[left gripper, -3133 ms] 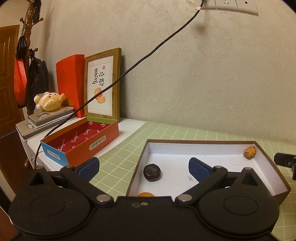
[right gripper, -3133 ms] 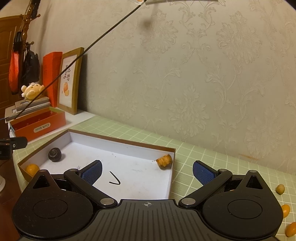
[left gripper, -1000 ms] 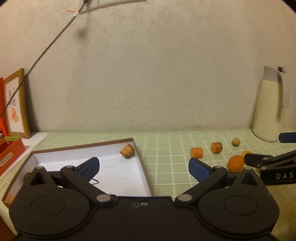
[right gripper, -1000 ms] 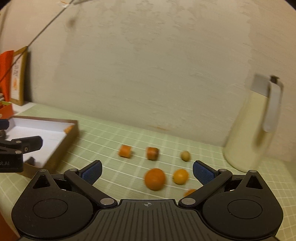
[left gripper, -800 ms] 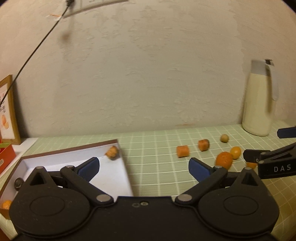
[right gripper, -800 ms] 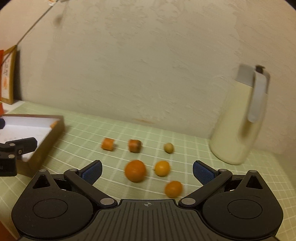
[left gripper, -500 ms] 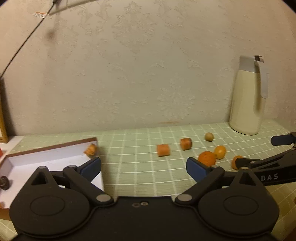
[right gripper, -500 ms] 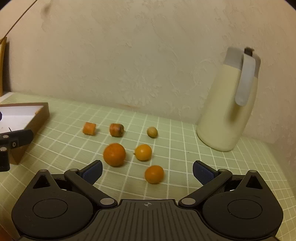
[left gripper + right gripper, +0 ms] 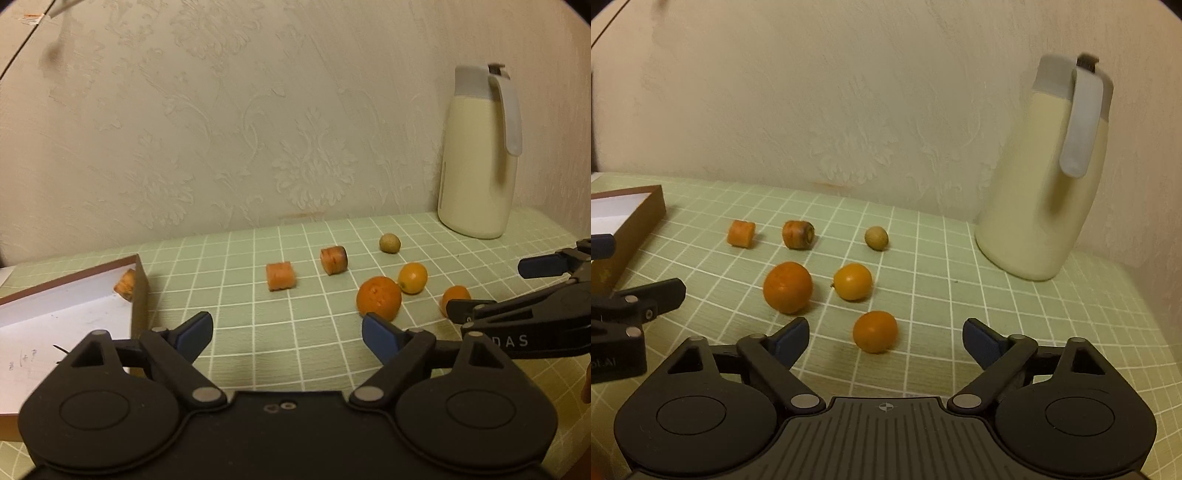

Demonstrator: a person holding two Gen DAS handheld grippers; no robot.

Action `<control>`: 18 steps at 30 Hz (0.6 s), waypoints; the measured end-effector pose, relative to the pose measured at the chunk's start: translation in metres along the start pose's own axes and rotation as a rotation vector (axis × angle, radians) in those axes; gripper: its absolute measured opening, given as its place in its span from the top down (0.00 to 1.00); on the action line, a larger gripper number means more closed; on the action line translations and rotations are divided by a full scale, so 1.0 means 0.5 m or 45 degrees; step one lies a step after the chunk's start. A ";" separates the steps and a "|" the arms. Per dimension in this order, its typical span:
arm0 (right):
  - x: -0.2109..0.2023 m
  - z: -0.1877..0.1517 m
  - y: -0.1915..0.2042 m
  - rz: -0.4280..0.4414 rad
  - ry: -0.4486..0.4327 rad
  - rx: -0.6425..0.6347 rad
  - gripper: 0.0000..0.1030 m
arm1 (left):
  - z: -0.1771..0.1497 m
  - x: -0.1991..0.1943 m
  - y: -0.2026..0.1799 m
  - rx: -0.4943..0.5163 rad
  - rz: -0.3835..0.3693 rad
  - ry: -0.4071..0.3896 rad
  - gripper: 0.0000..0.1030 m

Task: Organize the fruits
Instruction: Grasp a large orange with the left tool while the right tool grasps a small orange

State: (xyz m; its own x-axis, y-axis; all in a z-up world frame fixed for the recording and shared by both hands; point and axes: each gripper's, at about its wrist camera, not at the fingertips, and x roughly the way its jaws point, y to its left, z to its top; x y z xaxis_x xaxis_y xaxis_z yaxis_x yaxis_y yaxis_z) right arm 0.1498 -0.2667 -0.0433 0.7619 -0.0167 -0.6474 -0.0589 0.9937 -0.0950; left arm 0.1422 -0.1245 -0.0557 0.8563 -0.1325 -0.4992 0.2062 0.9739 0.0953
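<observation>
Several fruits lie loose on the green grid mat. A large orange [image 9: 788,287] [image 9: 378,297], a yellow-orange fruit [image 9: 853,281] [image 9: 412,277], a small orange fruit [image 9: 875,331] [image 9: 456,297], a small tan round fruit [image 9: 876,238] [image 9: 389,243] and two orange cut pieces [image 9: 741,233] [image 9: 798,234] are spread out. My right gripper [image 9: 884,339] is open and empty, just before the small orange fruit. My left gripper [image 9: 286,330] is open and empty over bare mat. The brown box [image 9: 138,291] with a white floor holds one orange piece [image 9: 125,285].
A cream thermos jug [image 9: 1047,177] [image 9: 478,155] stands at the back right by the wall. The box's corner [image 9: 652,210] shows at the left of the right wrist view. The patterned wall closes off the back of the mat.
Both grippers have swung right, away from the box and toward the loose fruits. The fruits now lie closer in front of the right gripper. Both stay open.
</observation>
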 end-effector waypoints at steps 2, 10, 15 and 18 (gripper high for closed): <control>0.008 0.000 -0.005 0.007 0.010 0.004 0.17 | 0.000 0.009 -0.005 0.006 -0.006 0.008 0.21; 0.051 -0.002 -0.022 0.064 0.082 0.037 0.33 | 0.002 0.048 -0.031 0.016 -0.048 0.038 0.26; 0.071 -0.003 -0.033 0.042 0.096 0.035 0.35 | 0.003 0.070 -0.052 0.027 -0.073 0.047 0.27; 0.078 -0.002 -0.045 0.036 0.090 0.049 0.35 | 0.005 0.085 -0.067 0.029 -0.093 0.055 0.28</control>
State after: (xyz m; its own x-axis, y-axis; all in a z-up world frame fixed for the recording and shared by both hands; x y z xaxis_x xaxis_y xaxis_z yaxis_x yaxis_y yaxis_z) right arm 0.1803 -0.2897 -0.0671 0.7126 0.0047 -0.7016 -0.0537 0.9974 -0.0478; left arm 0.1730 -0.1632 -0.0781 0.8176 -0.1943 -0.5420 0.2784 0.9574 0.0768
